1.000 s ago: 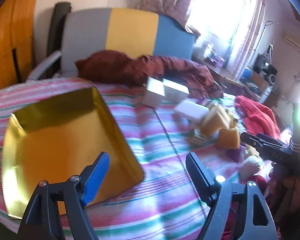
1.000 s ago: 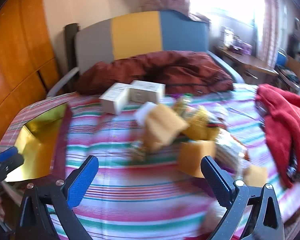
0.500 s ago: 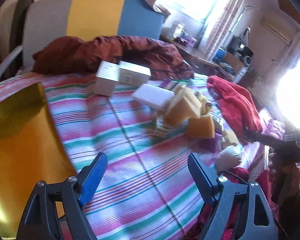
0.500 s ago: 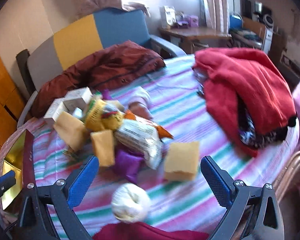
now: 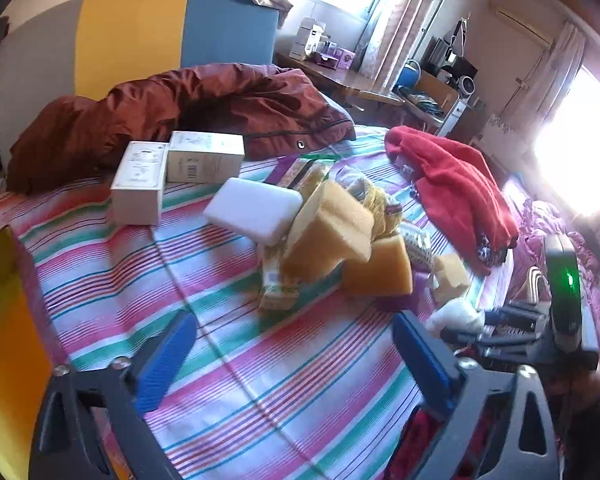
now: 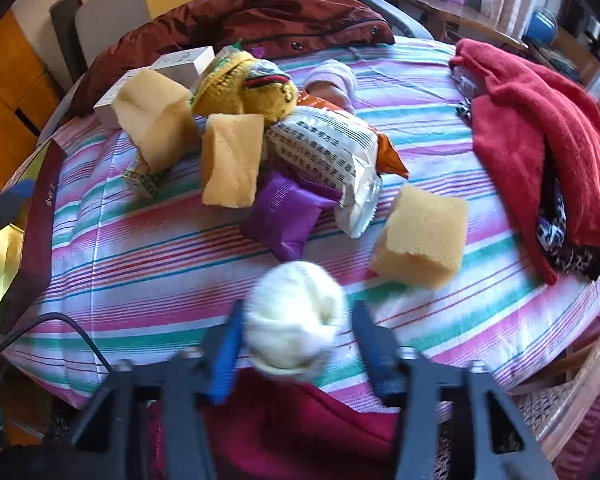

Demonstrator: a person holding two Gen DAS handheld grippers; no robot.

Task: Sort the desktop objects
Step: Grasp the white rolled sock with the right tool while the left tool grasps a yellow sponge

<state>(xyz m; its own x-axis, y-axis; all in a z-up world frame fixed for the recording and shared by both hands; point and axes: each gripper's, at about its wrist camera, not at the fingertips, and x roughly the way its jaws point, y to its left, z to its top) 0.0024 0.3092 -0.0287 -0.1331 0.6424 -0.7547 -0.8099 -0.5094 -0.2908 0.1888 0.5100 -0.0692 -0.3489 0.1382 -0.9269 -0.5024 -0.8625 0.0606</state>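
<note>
A pile of objects lies on the striped cloth [image 5: 228,320]: yellow sponges [image 6: 230,160], a white snack bag [image 6: 332,152], a purple packet [image 6: 284,216], a yellow knitted item [image 6: 244,80], a white block [image 5: 256,208] and two white boxes [image 5: 204,156]. A white yarn ball [image 6: 296,316] sits between the fingers of my right gripper [image 6: 296,344], which are narrowing around it with a small gap still showing on the right. My left gripper [image 5: 292,356] is open and empty above the cloth. The gold tray [image 5: 4,344] is at the left edge.
A dark red jacket [image 5: 188,108] lies at the back by a chair. A red garment [image 6: 540,132] lies at the right side. A dark red cloth [image 6: 292,420] hangs at the near edge. A black cable [image 6: 60,324] runs at the left.
My right gripper moved down to the white yarn ball and its jaws narrowed around it. My left gripper swung right, away from the gold tray, toward the pile.
</note>
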